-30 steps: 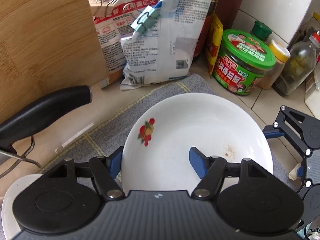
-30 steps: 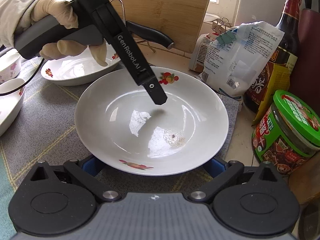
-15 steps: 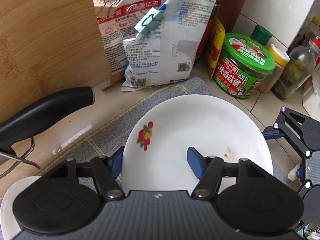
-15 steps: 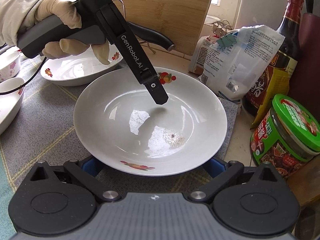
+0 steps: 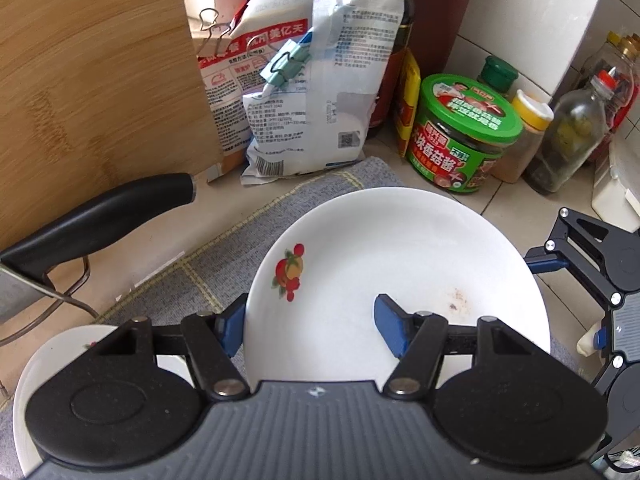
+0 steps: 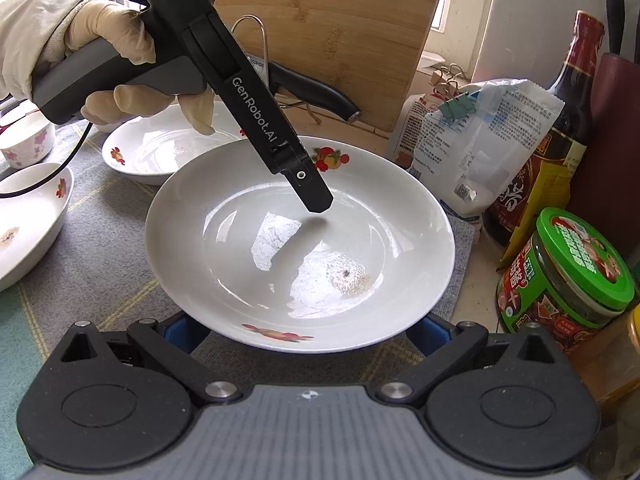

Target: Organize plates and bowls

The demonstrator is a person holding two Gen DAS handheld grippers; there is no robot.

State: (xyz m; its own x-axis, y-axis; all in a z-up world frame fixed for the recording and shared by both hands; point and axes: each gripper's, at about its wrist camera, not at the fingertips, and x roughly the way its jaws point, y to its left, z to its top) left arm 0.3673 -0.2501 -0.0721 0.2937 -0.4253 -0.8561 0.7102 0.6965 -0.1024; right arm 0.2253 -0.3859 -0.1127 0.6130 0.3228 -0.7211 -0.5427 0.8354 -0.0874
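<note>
The step in hand is picking up the plate (image 6: 240, 280), which lies at the right end of the mat (image 6: 100, 248). The left gripper (image 5: 308, 328) straddles its rim: one pad against the outside, the other over the well. Its jaws have just been closing with the rim between them, but I cannot tell whether the pads bite yet; from the right wrist a shadow shows under the inner finger. The right gripper (image 6: 306, 334) stands released, jaws wide, pads low by the near rim and pressing nothing. Next, as I judge it, comes a firm pinch and a level lift toward the second plate (image 6: 160, 152), further left on the mat, for stacking. The plate is deep, white and glossy, with fruit prints (image 5: 289, 272) on the rim and a brownish stain (image 6: 352, 276) in the well; it looks slippery.
</note>
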